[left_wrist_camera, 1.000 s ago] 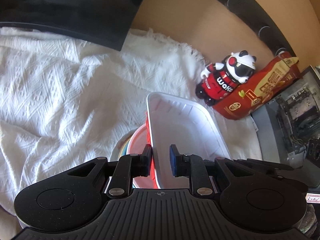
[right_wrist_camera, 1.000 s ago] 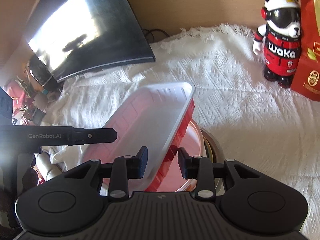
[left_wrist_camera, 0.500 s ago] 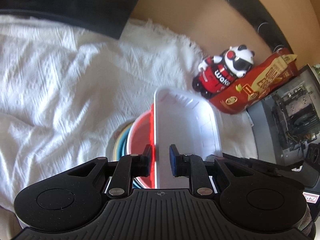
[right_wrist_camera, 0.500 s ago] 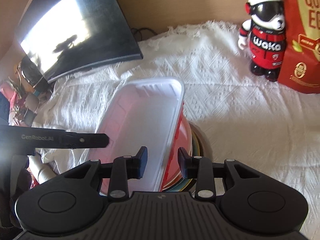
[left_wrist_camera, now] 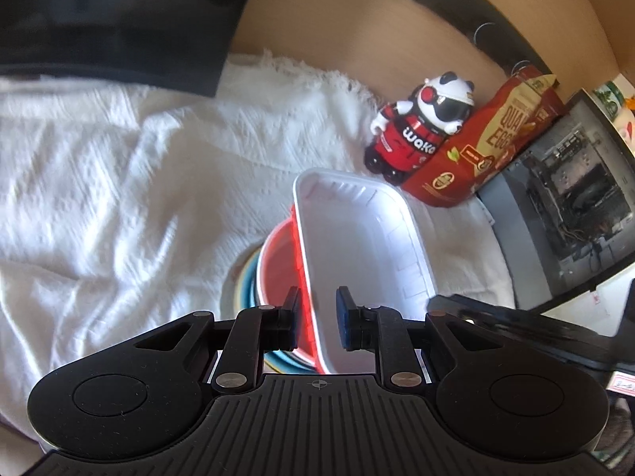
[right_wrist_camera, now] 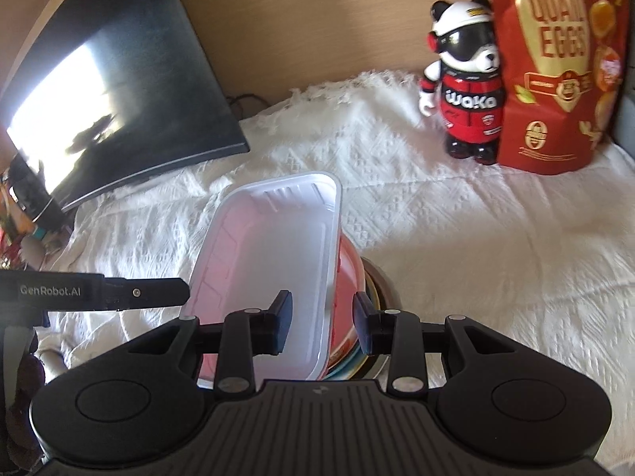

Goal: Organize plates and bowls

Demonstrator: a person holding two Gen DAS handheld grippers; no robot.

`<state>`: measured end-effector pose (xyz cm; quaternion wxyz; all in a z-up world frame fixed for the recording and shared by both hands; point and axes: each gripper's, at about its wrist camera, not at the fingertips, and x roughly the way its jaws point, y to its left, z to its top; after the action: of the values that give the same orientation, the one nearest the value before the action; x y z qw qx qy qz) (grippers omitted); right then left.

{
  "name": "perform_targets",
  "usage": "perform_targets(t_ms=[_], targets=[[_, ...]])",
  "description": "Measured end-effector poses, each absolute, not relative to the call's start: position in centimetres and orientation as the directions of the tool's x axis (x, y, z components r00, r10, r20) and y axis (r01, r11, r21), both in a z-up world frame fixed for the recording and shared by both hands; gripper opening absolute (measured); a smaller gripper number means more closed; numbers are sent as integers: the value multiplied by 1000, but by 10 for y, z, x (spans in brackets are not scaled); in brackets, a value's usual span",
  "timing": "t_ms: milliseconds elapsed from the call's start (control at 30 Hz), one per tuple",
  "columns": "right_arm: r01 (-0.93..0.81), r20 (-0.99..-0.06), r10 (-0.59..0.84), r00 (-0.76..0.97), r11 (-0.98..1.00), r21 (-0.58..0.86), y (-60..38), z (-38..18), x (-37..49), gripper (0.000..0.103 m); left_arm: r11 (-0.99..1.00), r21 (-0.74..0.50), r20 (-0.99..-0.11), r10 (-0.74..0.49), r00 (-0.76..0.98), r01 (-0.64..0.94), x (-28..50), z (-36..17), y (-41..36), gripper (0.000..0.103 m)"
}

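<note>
A white rectangular tray (left_wrist_camera: 357,246) with red outer walls lies tilted over a red bowl (left_wrist_camera: 278,261). The bowl tops a stack of coloured plates (left_wrist_camera: 246,281) on the white cloth. My left gripper (left_wrist_camera: 317,317) is shut on the tray's left rim, near its close end. In the right wrist view the same tray (right_wrist_camera: 274,254) runs away from me, and my right gripper (right_wrist_camera: 323,319) is shut on its right rim, above the red bowl (right_wrist_camera: 347,273). The left gripper's body (right_wrist_camera: 119,291) shows at the tray's left side. The tray hides the inside of the bowl.
A panda figure (right_wrist_camera: 464,91) and a red snack bag (right_wrist_camera: 555,63) stand at the back right against the wall. A dark monitor (right_wrist_camera: 111,91) leans at the back left. An open computer case (left_wrist_camera: 563,206) sits to the right. Rumpled white cloth (left_wrist_camera: 119,182) covers the table.
In the right wrist view the panda and bag have slid left and grown closer, and the tray now points more straight ahead. Both grippers have kept their hold on the tray.
</note>
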<state>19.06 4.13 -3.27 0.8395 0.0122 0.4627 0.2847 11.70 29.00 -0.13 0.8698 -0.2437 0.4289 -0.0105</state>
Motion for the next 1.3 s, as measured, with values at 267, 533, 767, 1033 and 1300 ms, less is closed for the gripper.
perform_targets(t_ms=[267, 533, 767, 1033, 1300], targets=[[-493, -708, 476, 521, 845, 205, 19, -16, 140, 41, 903, -397, -626, -137, 767, -163, 44, 4, 254, 19], [-537, -696, 489, 526, 826, 174, -20, -26, 66, 64, 947, -188, -596, 100, 796, -260, -37, 4, 167, 13], [-522, -687, 482, 543, 835, 173, -48, -34, 15, 69, 955, -114, -631, 142, 763, -273, -69, -6, 121, 14], [-524, -684, 457, 569, 842, 127, -64, -33, -11, 69, 954, -113, -636, 147, 758, -279, -88, -3, 108, 14], [-538, -681, 473, 559, 832, 136, -62, -32, -19, 69, 950, -116, -639, 152, 754, -290, -94, -2, 111, 14]])
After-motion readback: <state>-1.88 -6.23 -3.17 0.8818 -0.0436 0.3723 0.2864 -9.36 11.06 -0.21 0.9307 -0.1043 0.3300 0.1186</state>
